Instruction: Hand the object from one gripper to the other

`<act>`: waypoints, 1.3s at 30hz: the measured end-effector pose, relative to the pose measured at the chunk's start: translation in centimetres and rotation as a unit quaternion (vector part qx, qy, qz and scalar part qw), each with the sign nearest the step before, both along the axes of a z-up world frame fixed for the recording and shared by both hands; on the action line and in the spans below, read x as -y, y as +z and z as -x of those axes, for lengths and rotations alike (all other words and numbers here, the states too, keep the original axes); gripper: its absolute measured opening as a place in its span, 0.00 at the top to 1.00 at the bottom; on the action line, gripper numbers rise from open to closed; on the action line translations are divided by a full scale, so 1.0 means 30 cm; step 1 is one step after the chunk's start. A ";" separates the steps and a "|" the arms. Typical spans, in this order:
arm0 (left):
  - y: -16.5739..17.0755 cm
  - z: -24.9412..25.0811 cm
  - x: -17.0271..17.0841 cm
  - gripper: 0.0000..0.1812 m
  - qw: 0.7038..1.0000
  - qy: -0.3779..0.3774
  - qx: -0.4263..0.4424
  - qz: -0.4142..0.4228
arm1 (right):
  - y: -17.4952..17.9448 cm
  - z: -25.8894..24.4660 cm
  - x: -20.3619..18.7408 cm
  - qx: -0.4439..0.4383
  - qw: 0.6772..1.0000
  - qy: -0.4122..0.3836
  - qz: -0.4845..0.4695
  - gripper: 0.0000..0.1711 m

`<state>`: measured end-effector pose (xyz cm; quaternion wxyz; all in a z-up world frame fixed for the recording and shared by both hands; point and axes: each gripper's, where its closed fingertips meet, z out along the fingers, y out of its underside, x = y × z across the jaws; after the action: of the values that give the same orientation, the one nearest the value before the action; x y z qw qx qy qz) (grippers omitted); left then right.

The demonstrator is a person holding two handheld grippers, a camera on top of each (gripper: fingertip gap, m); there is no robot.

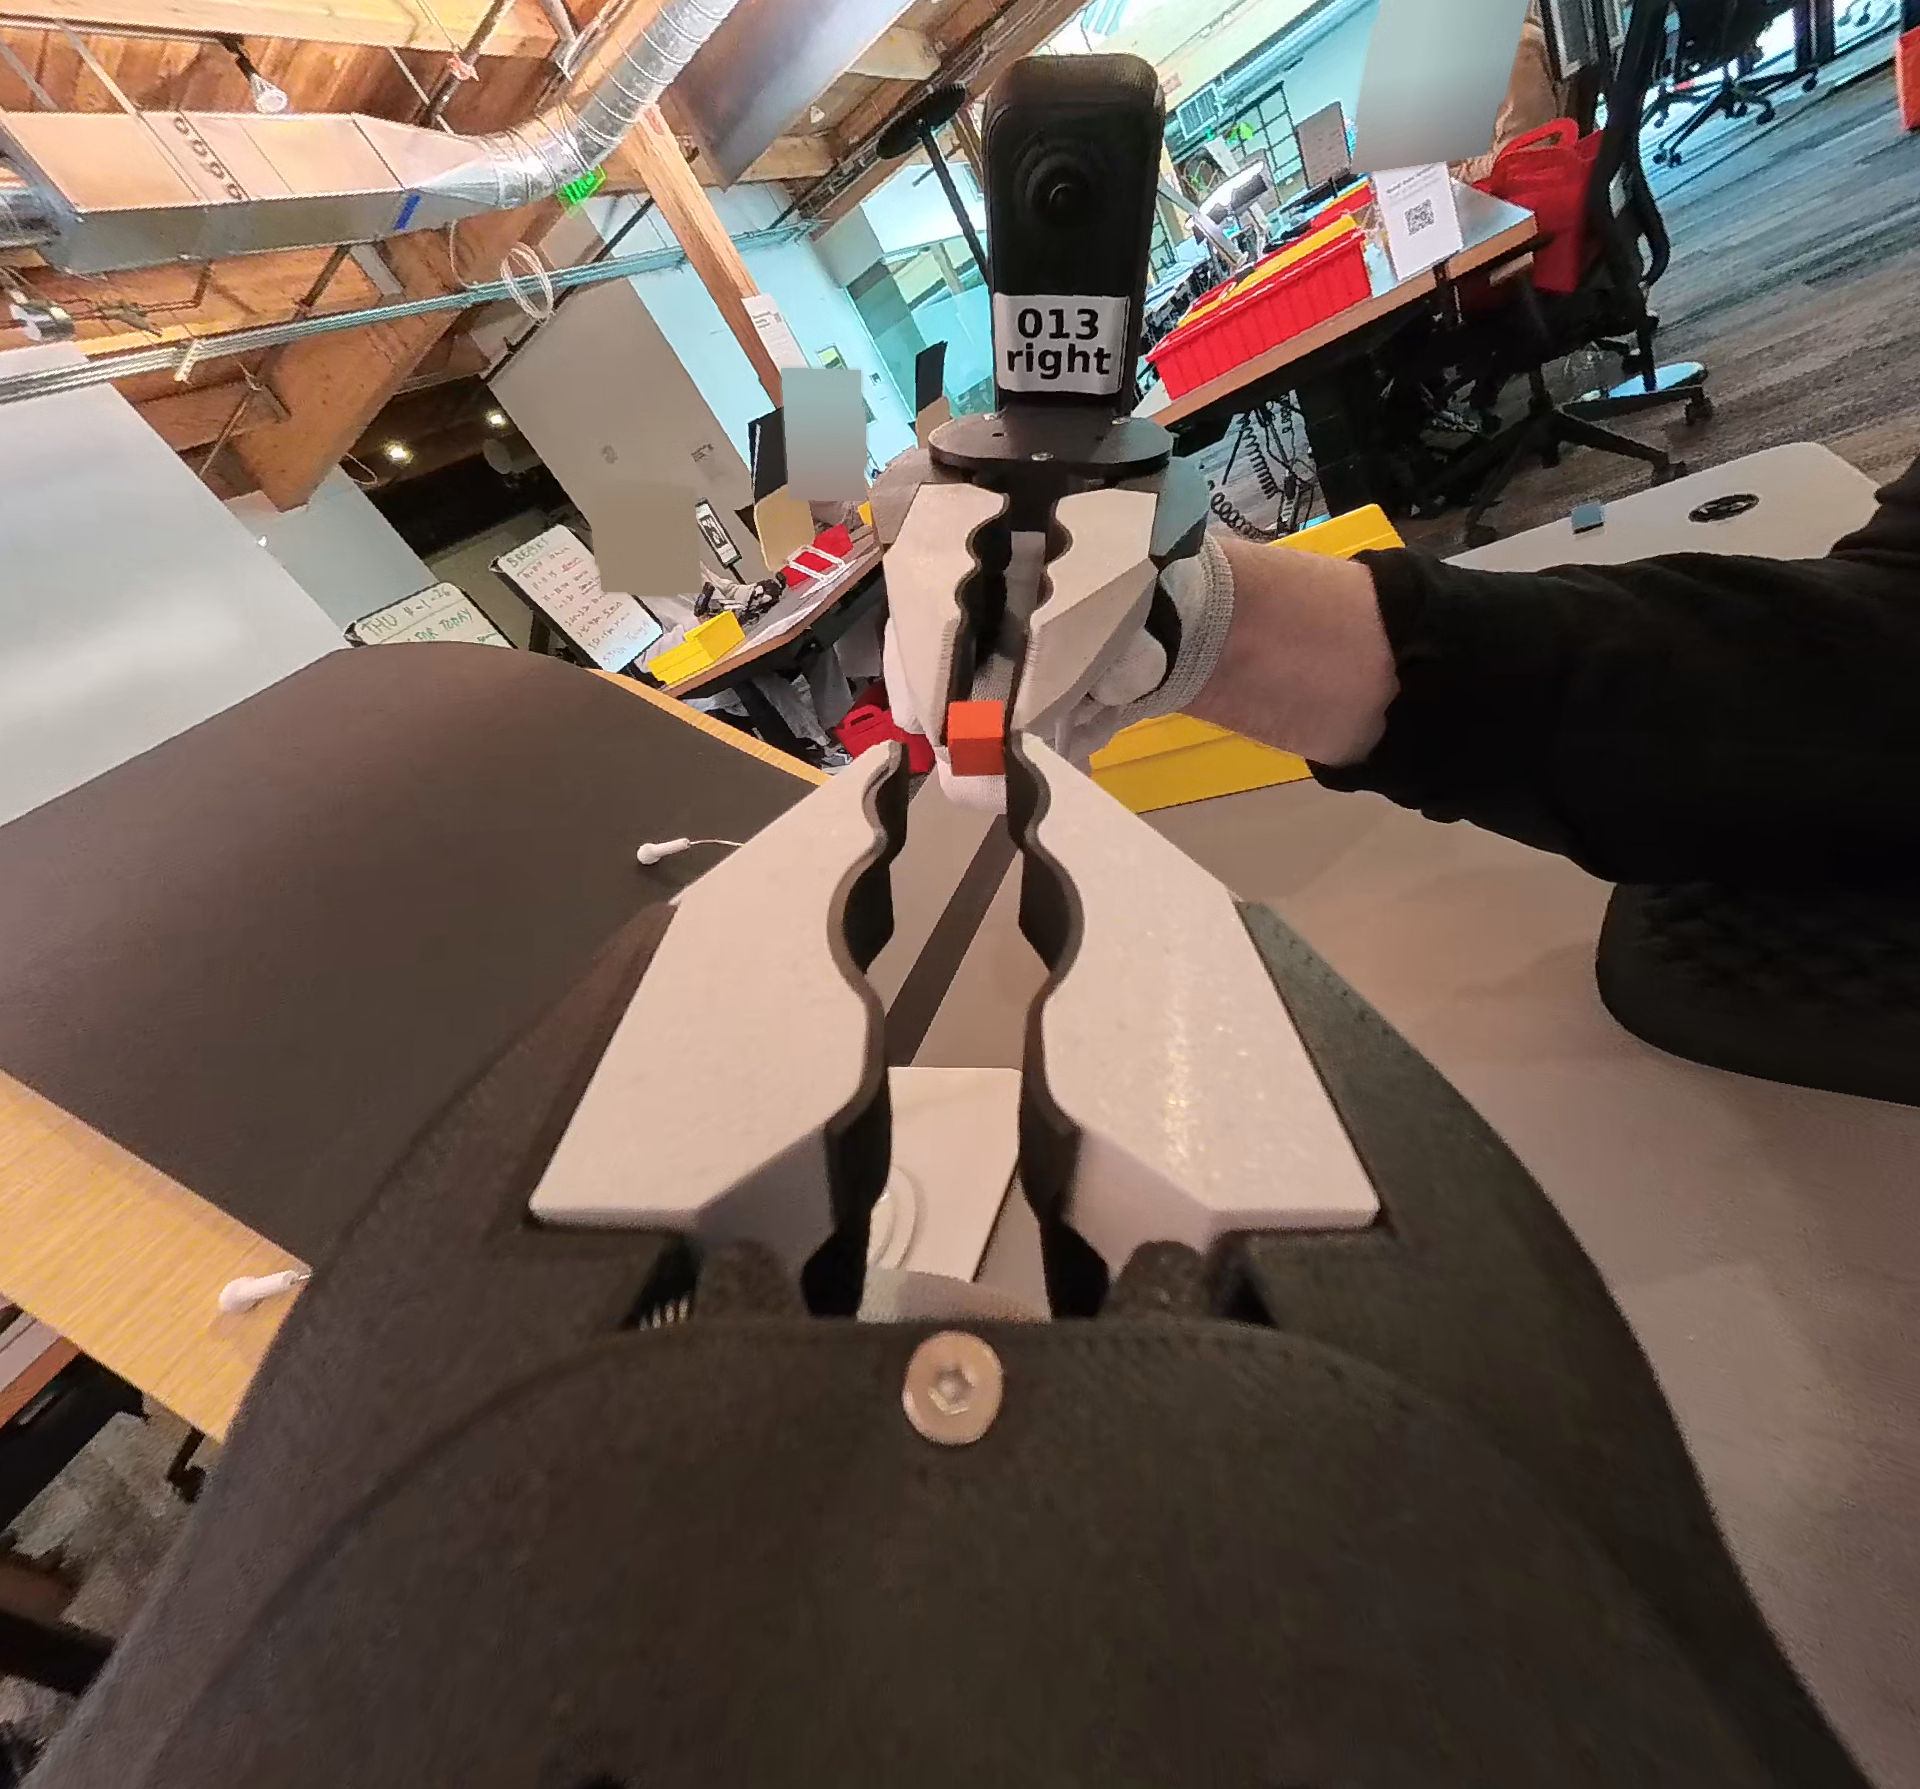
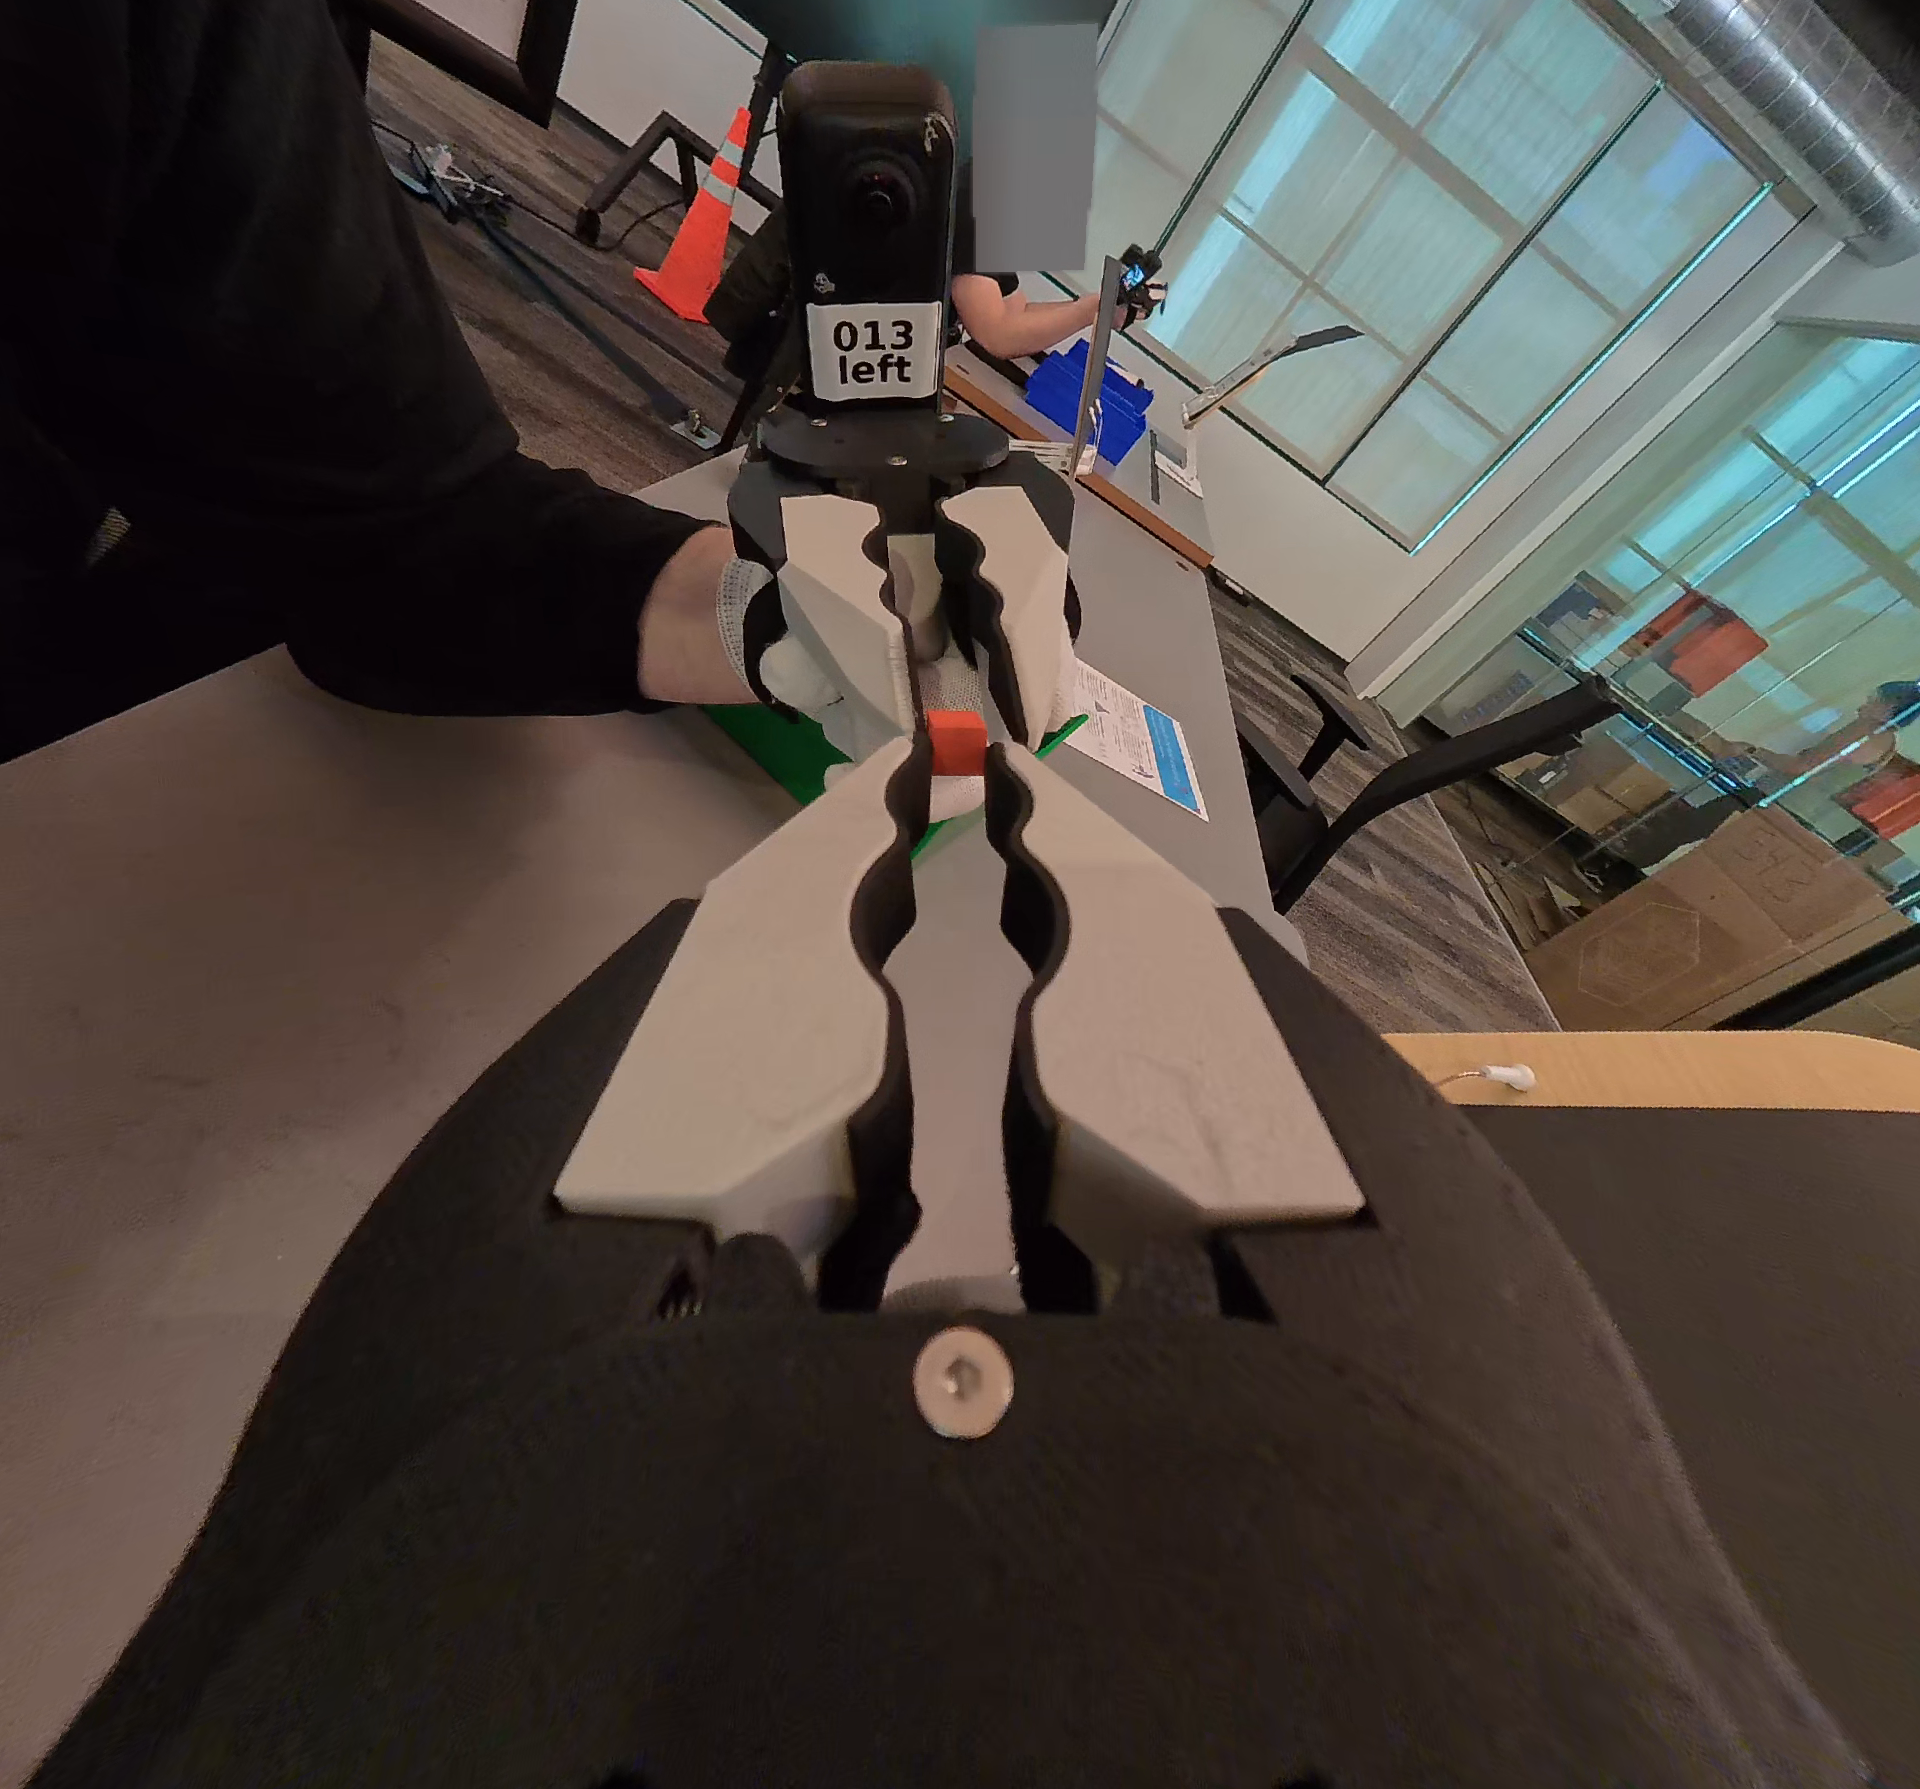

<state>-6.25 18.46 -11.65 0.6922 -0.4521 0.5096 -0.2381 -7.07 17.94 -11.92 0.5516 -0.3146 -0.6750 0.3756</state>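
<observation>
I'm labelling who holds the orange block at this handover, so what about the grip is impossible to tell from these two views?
- Left wrist view: the block sits between both tools' tips; the right tool covers its far side, so contact there is hidden.
- Right wrist view: the right tool's own fingertips cover the block's lower edges; whether they squeeze it is unclear.
- Left tool: a gap shows beside the block; whether it touches cannot be told.

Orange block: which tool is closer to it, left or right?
Right. The right tool pinches the orange block between its fingertips. The left tool is open, with its tips on either side of the block, apparently not squeezing it yet.
</observation>
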 end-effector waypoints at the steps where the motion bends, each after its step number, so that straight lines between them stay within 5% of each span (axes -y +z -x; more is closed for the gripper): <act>1: 0.000 0.000 0.000 0.91 1.000 0.000 0.000 0.000 | 0.000 0.000 -0.001 0.000 1.000 -0.001 -0.001 0.96; 39: -0.038 -0.008 -0.046 0.91 1.000 0.026 -0.009 0.005 | 0.013 -0.070 -0.099 -0.002 0.997 -0.075 -0.017 0.95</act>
<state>-6.01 19.83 -12.78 0.6912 -0.4713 0.5024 -0.2184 -4.99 20.91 -11.55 0.5852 -0.3537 -0.6547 0.3223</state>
